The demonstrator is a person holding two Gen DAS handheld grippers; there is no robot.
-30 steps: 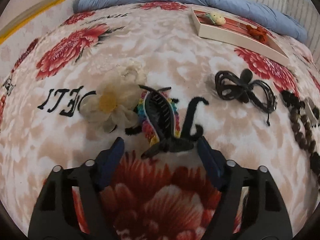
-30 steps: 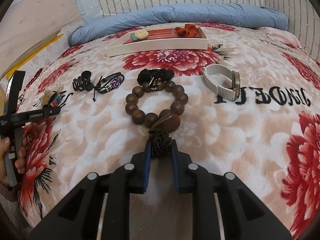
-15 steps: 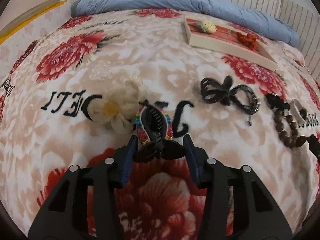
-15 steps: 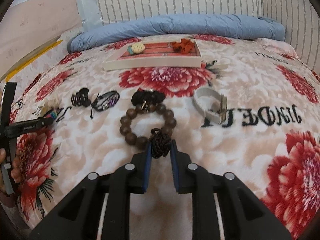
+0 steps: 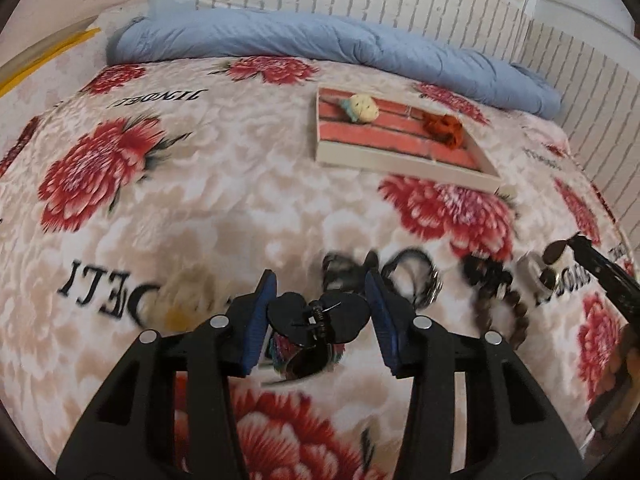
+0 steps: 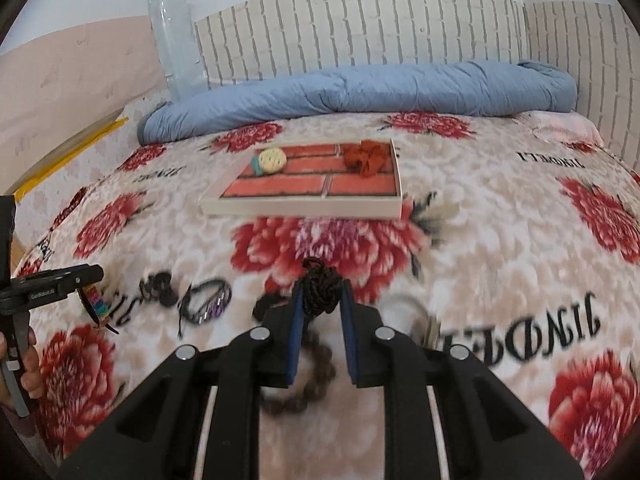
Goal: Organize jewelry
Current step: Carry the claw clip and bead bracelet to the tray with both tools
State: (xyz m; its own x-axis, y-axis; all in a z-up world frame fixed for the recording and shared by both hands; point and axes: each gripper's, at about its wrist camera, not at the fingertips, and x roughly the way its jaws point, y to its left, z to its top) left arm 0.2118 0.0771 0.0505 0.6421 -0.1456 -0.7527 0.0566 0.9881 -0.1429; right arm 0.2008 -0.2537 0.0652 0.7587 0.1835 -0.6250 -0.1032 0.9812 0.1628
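My left gripper [image 5: 319, 292] is shut on a black hair claw clip [image 5: 344, 320] with rainbow trim, held in the air above the floral bedspread. My right gripper [image 6: 322, 300] is shut on the dark braided knot [image 6: 318, 284] of a brown wooden bead bracelet, whose beads [image 6: 320, 364] hang blurred below the fingers. Farther back on the bed lies a white tray [image 6: 300, 206] with a brick-pattern floor. It holds a cream round piece [image 6: 272, 160] and an orange-red scrunchie [image 6: 366, 156]. The same tray [image 5: 400, 160] appears ahead and to the right in the left wrist view.
On the bedspread lie a white flower clip [image 5: 188, 292], a black bow clip [image 6: 160, 284], a cord bracelet with purple [image 6: 208, 300], a black scrunchie [image 6: 268, 304] and a pale watch band [image 6: 412, 312]. A rolled blue duvet [image 6: 360, 88] lines the headboard. A person's hand [image 6: 28, 360] shows at left.
The left jaws closed on the claw clip, then lifted it off the bed. The right gripper rose with the bead bracelet hanging from it. Both views now look more toward the tray.
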